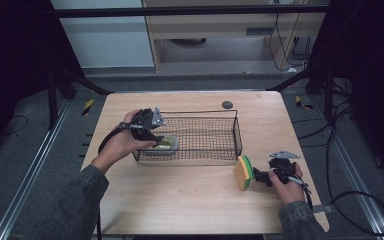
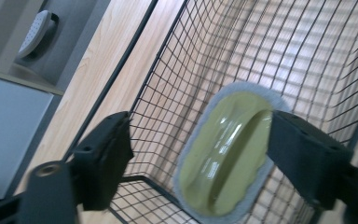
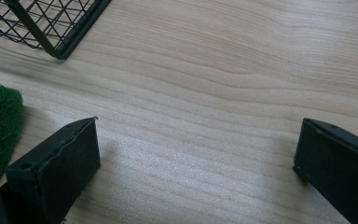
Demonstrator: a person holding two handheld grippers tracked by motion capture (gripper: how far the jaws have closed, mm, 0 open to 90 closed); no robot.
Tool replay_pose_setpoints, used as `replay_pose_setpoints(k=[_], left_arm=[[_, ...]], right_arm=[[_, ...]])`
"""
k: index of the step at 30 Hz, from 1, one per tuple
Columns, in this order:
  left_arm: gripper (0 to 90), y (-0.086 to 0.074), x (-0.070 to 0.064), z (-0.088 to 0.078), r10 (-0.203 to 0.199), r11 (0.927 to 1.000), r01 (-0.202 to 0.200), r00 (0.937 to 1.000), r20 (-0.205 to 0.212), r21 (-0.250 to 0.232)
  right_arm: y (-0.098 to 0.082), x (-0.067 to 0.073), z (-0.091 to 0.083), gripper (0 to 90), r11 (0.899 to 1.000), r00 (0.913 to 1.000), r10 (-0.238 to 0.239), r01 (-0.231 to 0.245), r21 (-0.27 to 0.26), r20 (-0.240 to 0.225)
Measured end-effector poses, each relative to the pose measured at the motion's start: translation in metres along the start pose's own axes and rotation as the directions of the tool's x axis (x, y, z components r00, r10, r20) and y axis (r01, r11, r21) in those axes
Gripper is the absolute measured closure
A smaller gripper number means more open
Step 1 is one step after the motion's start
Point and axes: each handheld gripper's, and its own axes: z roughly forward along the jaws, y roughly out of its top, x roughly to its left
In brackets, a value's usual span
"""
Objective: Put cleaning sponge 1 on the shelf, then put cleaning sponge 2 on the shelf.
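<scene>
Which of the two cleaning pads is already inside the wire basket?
The olive-green pad with the grey fleece rim, lying in the basket's left end. The yellow-and-green sponge stands outside it, on the table.

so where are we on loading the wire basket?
Done: the olive pad with the grey rim lies inside the wire basket, and the left gripper stands open over it, pads off. In hand: nothing; the right gripper is open beside the yellow-green sponge. Left: the sponge still sits on the table, outside the basket.
</scene>
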Motion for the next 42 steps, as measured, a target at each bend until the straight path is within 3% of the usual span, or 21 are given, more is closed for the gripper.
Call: replay_pose_setpoints(k=[4,9,12,15,18,21,23,24,25,26,27,28,29,34,35,38,39,42], left_arm=[[12.9,0.000,-0.009,-0.009,-0.059,0.9966,0.059,0.9983,0.003,-0.057],[8.7,-0.001,-0.022,-0.018,-0.116,0.9860,0.118,0.9930,0.023,-0.118],[7.2,-0.004,-0.030,-0.023,-0.153,0.9769,0.155,0.9878,0.028,-0.146],[6.3,-0.014,-0.042,-0.027,-0.208,0.9631,0.209,0.9778,0.027,-0.169],[6.4,-0.030,-0.058,-0.032,-0.276,0.9427,0.275,0.9609,0.018,-0.189],[6.6,-0.050,-0.074,-0.034,-0.317,0.9328,0.311,0.9484,-0.002,-0.182],[6.8,-0.064,-0.083,-0.035,-0.357,0.9179,0.352,0.9341,0.008,-0.182],[6.9,-0.069,-0.086,-0.035,-0.363,0.9166,0.358,0.9318,0.006,-0.177],[6.9,-0.077,-0.090,-0.034,-0.366,0.9201,0.362,0.9307,0.000,-0.150],[6.9,-0.083,-0.092,-0.034,-0.367,0.9207,0.363,0.9301,-0.006,-0.144],[7.0,-0.088,-0.093,-0.035,-0.382,0.9149,0.375,0.9240,-0.018,-0.149],[7.3,-0.095,-0.094,-0.034,-0.409,0.9042,0.401,0.9118,-0.033,-0.148],[7.7,-0.103,-0.095,-0.033,-0.426,0.8978,0.417,0.9040,-0.036,-0.141],[7.7,-0.127,-0.103,-0.018,-0.473,0.8773,0.472,0.8811,0.010,-0.088],[7.7,-0.129,-0.102,-0.017,-0.480,0.8740,0.479,0.8773,0.010,-0.081],[5.6,-0.135,-0.100,-0.014,-0.528,0.8463,0.526,0.8492,-0.007,-0.087],[5.1,-0.136,-0.100,-0.014,-0.539,0.8394,0.536,0.8423,-0.012,-0.092],[4.6,-0.140,-0.099,-0.010,-0.553,0.8317,0.551,0.8330,-0.015,-0.068]], right_arm=[[0.000,0.000,0.000,0.4,1.000,1.0000,0.001,-0.001,0.000,0.004],[0.000,0.000,0.000,0.4,1.000,1.0000,0.001,-0.001,0.001,0.005],[0.000,0.000,0.000,0.4,1.000,1.0000,0.001,-0.001,0.001,0.005],[0.000,0.000,0.000,0.4,1.000,1.0000,0.004,-0.004,0.000,0.005],[0.001,0.000,0.000,0.7,1.000,1.0000,0.010,-0.010,-0.002,0.001],[0.001,0.000,0.000,1.2,1.000,1.0000,0.009,-0.009,0.001,-0.001],[0.001,-0.001,-0.001,5.1,1.000,0.9999,0.000,0.000,0.000,-0.010],[0.002,-0.001,-0.003,7.6,1.000,0.9999,-0.008,0.008,0.012,-0.012],[0.003,-0.001,-0.004,10.2,0.999,0.9997,-0.021,0.021,0.026,-0.014],[0.005,0.000,-0.008,11.0,0.999,0.9990,-0.044,0.044,0.027,-0.002],[0.005,0.001,-0.011,10.9,0.999,0.9988,-0.047,0.047,0.023,0.015],[0.005,0.001,-0.014,11.0,0.998,0.9985,-0.050,0.050,0.025,0.020],[0.005,0.001,-0.017,11.4,0.999,0.9989,-0.039,0.039,0.026,0.025],[0.009,-0.002,-0.037,14.1,0.996,0.9958,-0.050,0.044,0.075,0.077],[0.010,-0.002,-0.044,14.7,0.995,0.9967,-0.044,0.038,0.088,0.069],[0.017,-0.002,-0.062,16.5,0.995,0.9985,-0.014,0.009,0.100,0.053],[0.020,-0.001,-0.068,16.6,0.994,0.9984,-0.012,0.006,0.111,0.054],[0.031,0.003,-0.081,16.5,0.991,0.9991,-0.003,-0.003,0.135,0.042]])
